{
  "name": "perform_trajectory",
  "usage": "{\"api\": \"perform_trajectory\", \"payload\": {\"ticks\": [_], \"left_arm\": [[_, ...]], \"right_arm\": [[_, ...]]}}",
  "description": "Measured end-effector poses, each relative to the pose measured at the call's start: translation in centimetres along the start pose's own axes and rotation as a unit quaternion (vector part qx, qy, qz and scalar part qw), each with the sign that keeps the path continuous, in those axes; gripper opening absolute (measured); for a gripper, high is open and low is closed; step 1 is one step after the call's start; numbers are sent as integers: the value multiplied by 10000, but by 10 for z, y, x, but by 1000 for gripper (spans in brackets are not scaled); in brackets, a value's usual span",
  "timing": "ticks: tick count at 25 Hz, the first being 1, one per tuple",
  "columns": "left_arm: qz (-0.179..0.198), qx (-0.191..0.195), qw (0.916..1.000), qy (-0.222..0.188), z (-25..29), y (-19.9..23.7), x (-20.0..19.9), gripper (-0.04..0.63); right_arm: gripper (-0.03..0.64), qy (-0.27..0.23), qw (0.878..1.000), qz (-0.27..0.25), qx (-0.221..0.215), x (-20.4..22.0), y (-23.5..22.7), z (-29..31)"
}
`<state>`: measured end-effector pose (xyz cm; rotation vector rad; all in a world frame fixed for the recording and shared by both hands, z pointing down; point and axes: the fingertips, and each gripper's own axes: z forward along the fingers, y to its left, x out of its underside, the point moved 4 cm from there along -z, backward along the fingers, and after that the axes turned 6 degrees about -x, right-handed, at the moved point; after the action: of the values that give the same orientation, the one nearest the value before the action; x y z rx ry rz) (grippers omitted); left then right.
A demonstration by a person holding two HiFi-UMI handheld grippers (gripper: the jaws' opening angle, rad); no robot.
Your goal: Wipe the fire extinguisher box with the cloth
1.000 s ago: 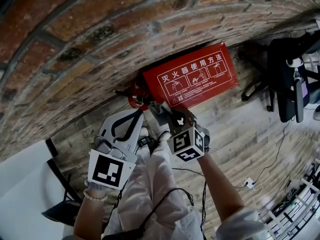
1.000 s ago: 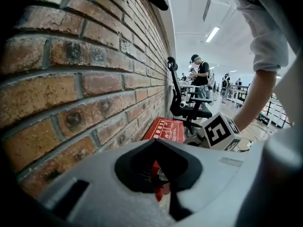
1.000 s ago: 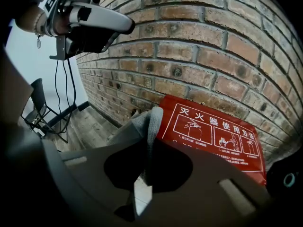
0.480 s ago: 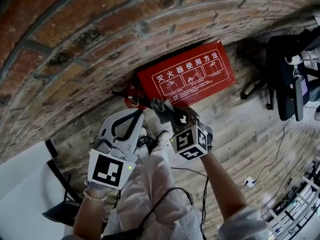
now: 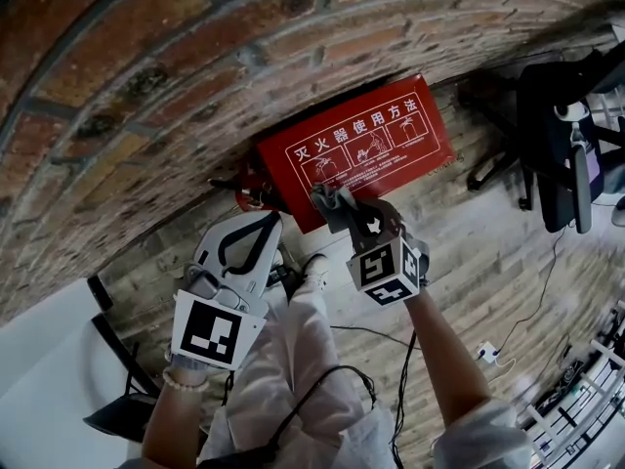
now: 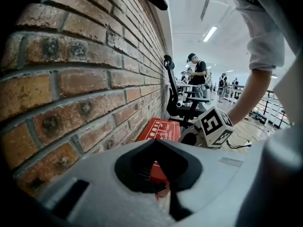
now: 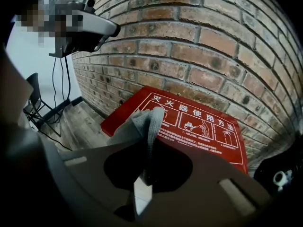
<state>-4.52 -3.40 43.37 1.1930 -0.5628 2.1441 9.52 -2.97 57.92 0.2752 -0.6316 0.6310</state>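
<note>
a grey cloth (image 7: 147, 122) is gripped in the closed jaws of the right gripper (image 7: 142, 178) over the red fire extinguisher box (image 7: 203, 126), which lies on the floor (image 5: 488, 252) against the brick wall (image 5: 146, 86). the left gripper (image 5: 256, 231) is held aside, jaws together and empty. the cloth is best pressed flat and drawn across the lid in overlapping strokes.

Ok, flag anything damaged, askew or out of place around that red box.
Nothing stands out. The fire extinguisher box sits flat along the brick wall, its label intact, and the cloth is pinched in the right gripper by its near edge.
</note>
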Motion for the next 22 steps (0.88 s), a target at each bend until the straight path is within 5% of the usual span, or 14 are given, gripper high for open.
{"api": "perform_trajectory", "payload": {"ticks": [22], "left_arm": [[5,171,9998,81,27,-10,-2,-3]], "right_arm": [[20,118,9992,-92,371,24,-51,-16]]}}
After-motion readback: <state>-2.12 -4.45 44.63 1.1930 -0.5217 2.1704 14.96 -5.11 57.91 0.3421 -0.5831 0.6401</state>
